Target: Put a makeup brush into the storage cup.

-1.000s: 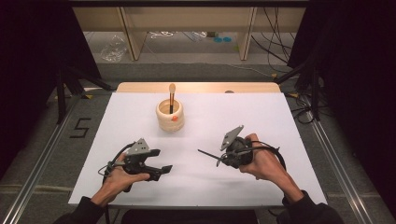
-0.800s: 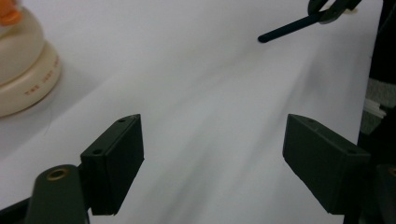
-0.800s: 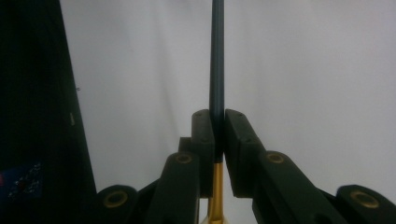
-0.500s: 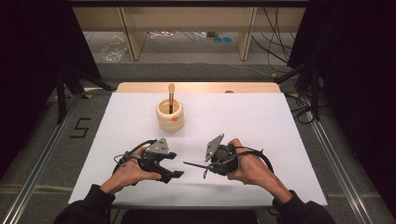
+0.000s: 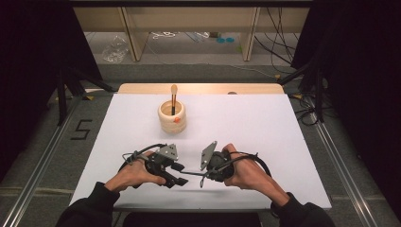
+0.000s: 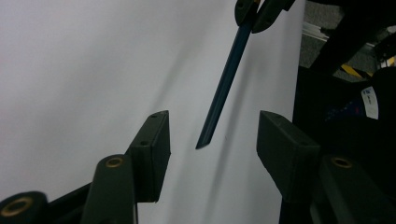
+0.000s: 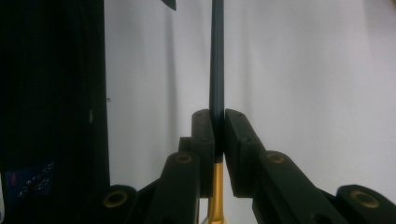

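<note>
Two grippers low in frame centre. Right gripper (image 5: 202, 174) clamps one dark brush (image 5: 190, 173) by handle, tip pointing left. Left gripper (image 5: 178, 174) jaws closing, not touching brush tip between them. Farther up: one cup (image 5: 172, 117), one brush inside (image 5: 173, 97), on white table (image 5: 265, 127).

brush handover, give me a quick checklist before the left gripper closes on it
1. Right gripper clamped on the brush: ok.
2. Brush tip between the left gripper pads: ok; the jaws have just been closing.
3. Left pads touching the handle: not ok, gaps on both sides.
4. Handle centred in the gap: ok, roughly midway.
5. Cup out of the way: ok, it stands farther up the table.
6. Bristle end condition: cannot tell.
</note>
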Motion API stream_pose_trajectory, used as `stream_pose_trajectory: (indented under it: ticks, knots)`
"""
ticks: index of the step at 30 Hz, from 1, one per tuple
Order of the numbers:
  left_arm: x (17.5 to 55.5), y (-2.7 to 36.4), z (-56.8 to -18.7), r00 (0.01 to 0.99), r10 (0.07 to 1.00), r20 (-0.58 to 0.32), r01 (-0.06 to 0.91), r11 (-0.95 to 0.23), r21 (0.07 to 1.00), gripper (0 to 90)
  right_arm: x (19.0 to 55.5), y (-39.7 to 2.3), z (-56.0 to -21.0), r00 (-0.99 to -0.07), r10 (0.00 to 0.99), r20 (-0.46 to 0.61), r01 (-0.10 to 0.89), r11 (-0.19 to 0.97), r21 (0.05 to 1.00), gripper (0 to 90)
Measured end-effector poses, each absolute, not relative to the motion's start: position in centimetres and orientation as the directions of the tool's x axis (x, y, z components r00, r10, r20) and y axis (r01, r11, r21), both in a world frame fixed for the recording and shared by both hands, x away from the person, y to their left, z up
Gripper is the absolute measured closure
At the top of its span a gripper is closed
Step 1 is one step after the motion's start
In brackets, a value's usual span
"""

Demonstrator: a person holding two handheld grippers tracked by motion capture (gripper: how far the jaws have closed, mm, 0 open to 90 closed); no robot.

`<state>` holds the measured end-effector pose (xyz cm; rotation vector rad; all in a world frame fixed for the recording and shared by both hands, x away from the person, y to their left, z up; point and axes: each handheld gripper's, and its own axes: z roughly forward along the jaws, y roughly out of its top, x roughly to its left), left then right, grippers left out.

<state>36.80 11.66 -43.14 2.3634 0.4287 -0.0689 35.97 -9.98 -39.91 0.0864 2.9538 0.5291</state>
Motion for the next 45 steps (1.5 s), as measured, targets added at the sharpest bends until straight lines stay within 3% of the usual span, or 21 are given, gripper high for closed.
stream_pose_trajectory:
  ticks: [15,34,45]
  knots:
    - [36.9,10.6,-43.5,0.956,0.199,-0.215,0.29,-0.739,0.608,61.0,35.2,-8.9,-40.5,-0.992,0.007,-0.123,-0.033,0.945,0.326,83.1]
    - [36.5,10.0,-43.8,0.943,0.171,-0.287,0.314,-0.746,0.587,70.0,34.5,-8.1,-40.4,-0.992,-0.029,-0.119,-0.067,0.944,0.323,83.0]
    - [36.8,9.8,-44.0,0.949,0.15,-0.276,0.292,-0.745,0.6,76.1,34.4,-7.9,-40.4,-0.993,-0.043,-0.114,-0.078,0.944,0.32,83.1]
